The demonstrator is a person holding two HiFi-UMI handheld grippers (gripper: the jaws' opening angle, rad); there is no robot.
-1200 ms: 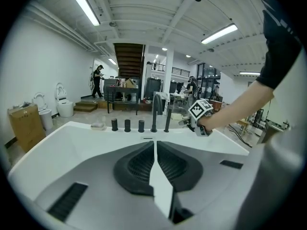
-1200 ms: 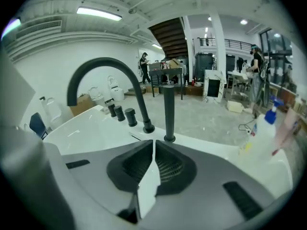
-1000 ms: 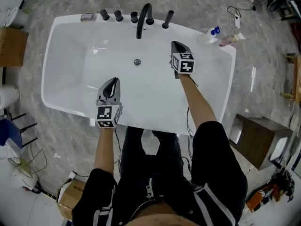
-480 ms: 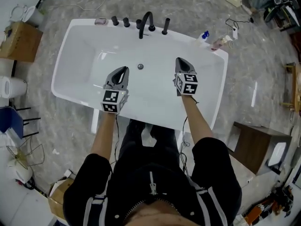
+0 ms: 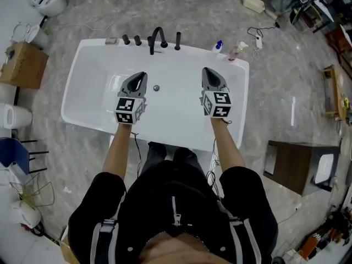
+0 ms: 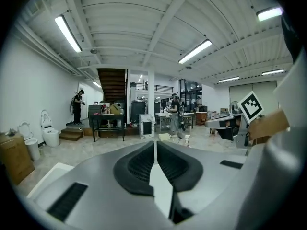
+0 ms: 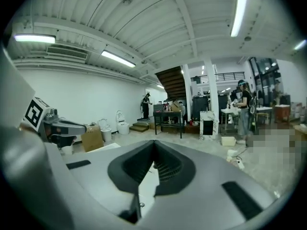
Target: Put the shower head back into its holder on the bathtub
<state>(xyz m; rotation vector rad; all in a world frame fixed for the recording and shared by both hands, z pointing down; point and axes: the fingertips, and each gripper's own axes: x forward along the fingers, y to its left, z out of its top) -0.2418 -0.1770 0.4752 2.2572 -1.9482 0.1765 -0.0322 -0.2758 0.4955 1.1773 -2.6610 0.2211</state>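
The white bathtub point(image 5: 82, 76) lies below me in the head view. On its far rim stand a black arched faucet point(image 5: 156, 37), small black knobs point(image 5: 131, 39) and a slim black upright piece point(image 5: 177, 40), which looks like the shower head in its holder. My left gripper point(image 5: 141, 76) hangs over the tub's left half, shut and empty. My right gripper point(image 5: 207, 71) is over the right half, likewise shut with nothing in it. Both point level across the room; in the left gripper view the left gripper point(image 6: 154, 143) has its jaws together, as has the right gripper point(image 7: 153, 146) in the right gripper view.
Two bottles point(image 5: 218, 47) stand at the tub's far right corner. A cardboard box point(image 5: 23, 65) and toilets point(image 5: 49, 1) are at the left, a wooden cabinet point(image 5: 300, 166) at the right. People stand by tables point(image 6: 108, 121) far across the hall.
Both grippers have risen well above the tub, and the right one has drawn back from the faucet end. The tub now looks smaller. Both stayed shut.
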